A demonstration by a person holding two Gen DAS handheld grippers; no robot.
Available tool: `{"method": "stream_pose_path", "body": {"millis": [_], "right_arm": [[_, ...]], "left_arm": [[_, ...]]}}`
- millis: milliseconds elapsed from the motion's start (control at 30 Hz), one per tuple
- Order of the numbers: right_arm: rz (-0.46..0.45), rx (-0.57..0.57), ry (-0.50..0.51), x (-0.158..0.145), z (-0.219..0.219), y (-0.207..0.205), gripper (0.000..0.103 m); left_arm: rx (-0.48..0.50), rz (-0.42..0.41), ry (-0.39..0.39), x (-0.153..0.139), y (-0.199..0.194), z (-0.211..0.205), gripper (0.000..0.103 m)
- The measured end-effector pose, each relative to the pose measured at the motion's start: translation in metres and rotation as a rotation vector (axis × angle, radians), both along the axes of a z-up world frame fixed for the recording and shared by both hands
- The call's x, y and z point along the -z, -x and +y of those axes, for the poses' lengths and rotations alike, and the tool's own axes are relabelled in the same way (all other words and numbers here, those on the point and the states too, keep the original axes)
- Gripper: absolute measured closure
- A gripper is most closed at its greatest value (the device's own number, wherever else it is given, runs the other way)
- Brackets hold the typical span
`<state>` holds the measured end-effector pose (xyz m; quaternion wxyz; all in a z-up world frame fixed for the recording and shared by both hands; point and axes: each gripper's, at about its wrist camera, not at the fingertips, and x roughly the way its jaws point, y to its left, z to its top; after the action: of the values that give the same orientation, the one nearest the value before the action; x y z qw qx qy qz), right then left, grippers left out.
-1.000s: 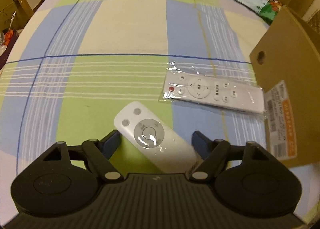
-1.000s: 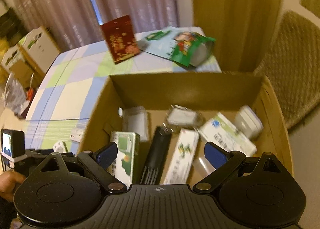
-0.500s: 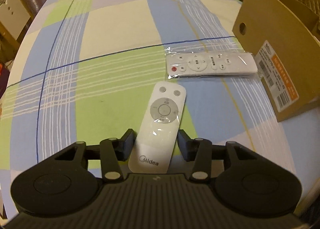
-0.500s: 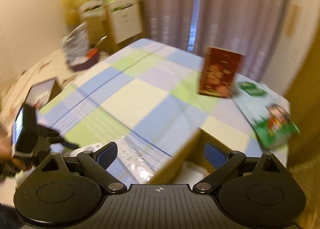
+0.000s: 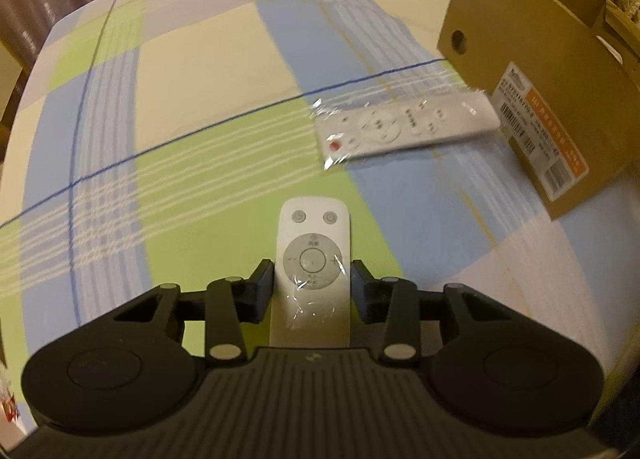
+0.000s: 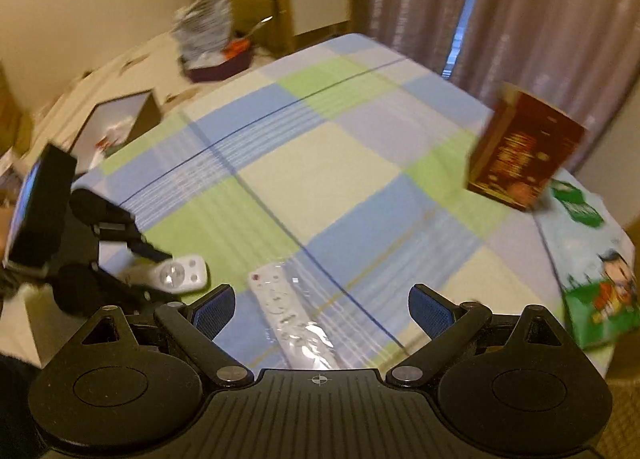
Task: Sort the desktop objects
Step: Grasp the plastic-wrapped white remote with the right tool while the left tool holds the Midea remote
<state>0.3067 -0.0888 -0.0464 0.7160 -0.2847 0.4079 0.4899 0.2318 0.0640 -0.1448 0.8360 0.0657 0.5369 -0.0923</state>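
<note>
A short white remote (image 5: 313, 259) with a grey round pad lies between the fingers of my left gripper (image 5: 313, 278), which is shut on its sides just above the checked tablecloth. It also shows in the right wrist view (image 6: 176, 273), held by the left gripper (image 6: 152, 263). A long white remote in a clear plastic bag (image 5: 404, 126) lies further off, beside the cardboard box (image 5: 540, 91). My right gripper (image 6: 320, 305) is open and empty, above the bagged remote (image 6: 290, 319).
A dark red carton (image 6: 524, 157) stands at the far side of the table (image 6: 320, 163), with a green and white snack bag (image 6: 592, 271) beside it. Boxes and a basket sit on the floor beyond the table's left edge.
My left gripper has closed on the short remote and straightened it. My right gripper has swung away from over the box's inside to face the tabletop and the bagged remote.
</note>
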Motion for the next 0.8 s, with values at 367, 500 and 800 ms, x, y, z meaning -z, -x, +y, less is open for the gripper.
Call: {"method": "stream_pose_path", "body": {"millis": [367,500,800], "right_arm": [[0.116,-0.312,0.333,0.093,0.076,0.000,0.007],[0.127,-0.352,0.466,0.127,0.090,0.000,0.007],[0.088,-0.417,0.590,0.160,0.102,0.002,0.015]], "left_arm": [[-0.085,-0.007,0.015,-0.019,0.015,0.042,0.068],[-0.100,0.001,0.019,-0.015,0.015,0.048,0.068],[-0.122,0.013,0.027,-0.009,0.017,0.054,0.068]]}}
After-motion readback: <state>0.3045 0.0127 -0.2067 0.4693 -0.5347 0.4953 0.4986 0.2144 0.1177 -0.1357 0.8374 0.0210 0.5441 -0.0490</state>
